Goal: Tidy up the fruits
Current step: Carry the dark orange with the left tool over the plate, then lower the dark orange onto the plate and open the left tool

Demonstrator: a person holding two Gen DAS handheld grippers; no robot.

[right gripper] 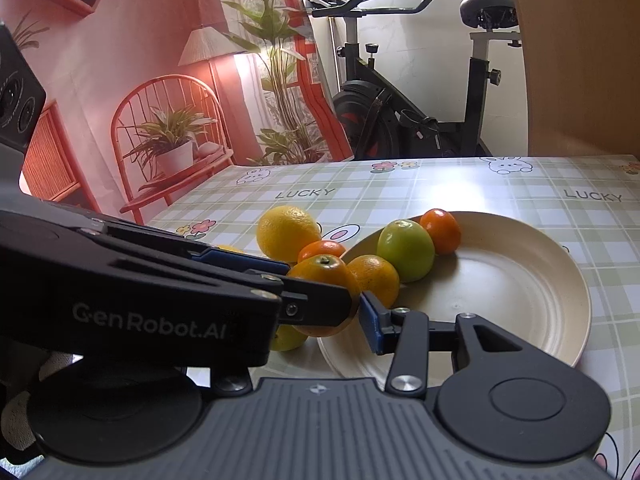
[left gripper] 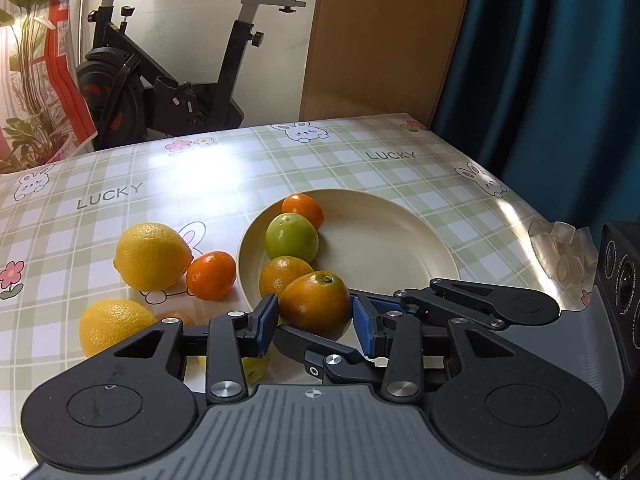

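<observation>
**Both grippers close around one orange at the plate's rim**

The round orange with a greenish stem end (left gripper: 314,304) sits over the near-left rim of the cream round plate (left gripper: 384,248), stem end facing up and slightly away; no clear long axis shows. The left gripper (left gripper: 315,322) pinches it between blue pads. The right gripper (right gripper: 320,304) also brackets it, but whether its pads press is unclear. A green round fruit (left gripper: 291,237) lies on the plate's left side.

Checked table (left gripper: 360,168): plate (left gripper: 400,240), lemons (left gripper: 152,256)
</observation>
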